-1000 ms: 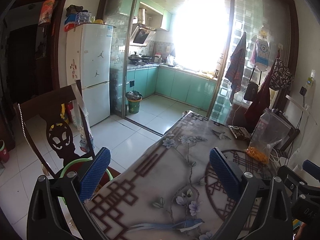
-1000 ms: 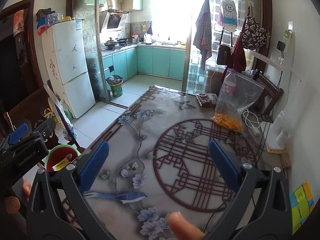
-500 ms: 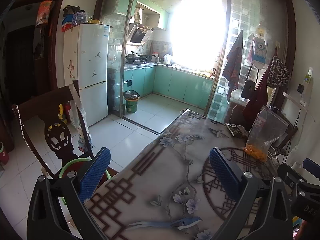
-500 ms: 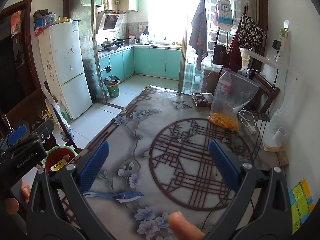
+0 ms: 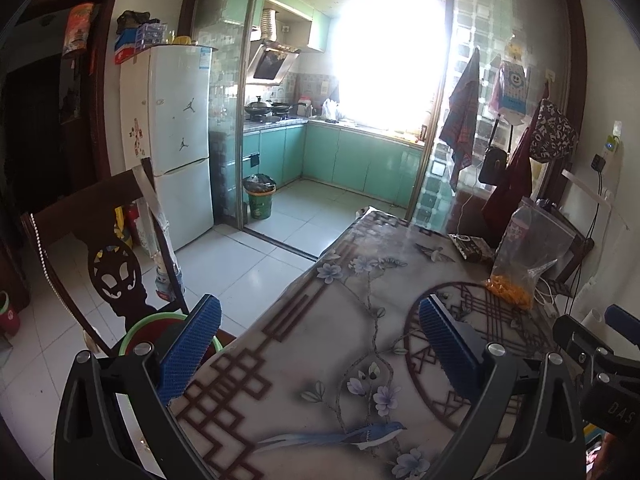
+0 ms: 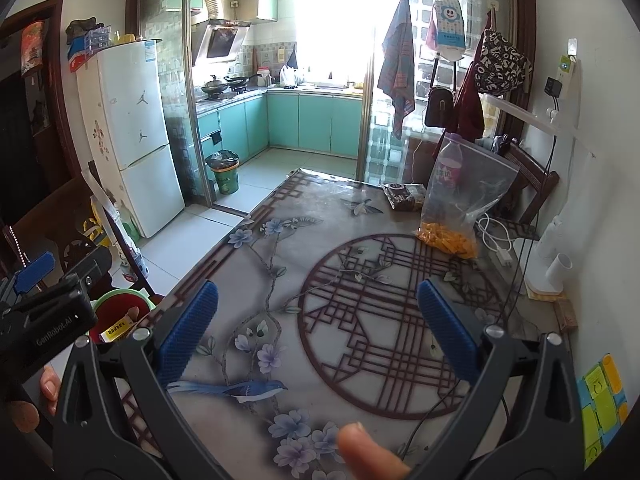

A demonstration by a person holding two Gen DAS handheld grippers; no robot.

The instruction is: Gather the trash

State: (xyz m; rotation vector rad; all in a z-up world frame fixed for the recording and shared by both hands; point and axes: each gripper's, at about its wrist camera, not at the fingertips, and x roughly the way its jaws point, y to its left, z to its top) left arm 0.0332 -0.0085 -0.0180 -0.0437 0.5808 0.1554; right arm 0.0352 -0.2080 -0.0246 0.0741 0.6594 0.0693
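L gripper (image 5: 316, 344) & R gripper (image 6: 316, 328): jaws wide apart, holding nothing.

Bag (image 6: 460, 200) on table (image 6: 360, 264) far right, bin (image 6: 120, 312) left of table

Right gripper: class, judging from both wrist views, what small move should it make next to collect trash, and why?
Probably reach the right gripper forward toward the dark wrapper at the table's far end. Both grippers are open and empty, the near tabletop holds nothing loose, and the red bin with a green rim beside the table already holds some scraps. Whether the wrapper is trash is uncertain.
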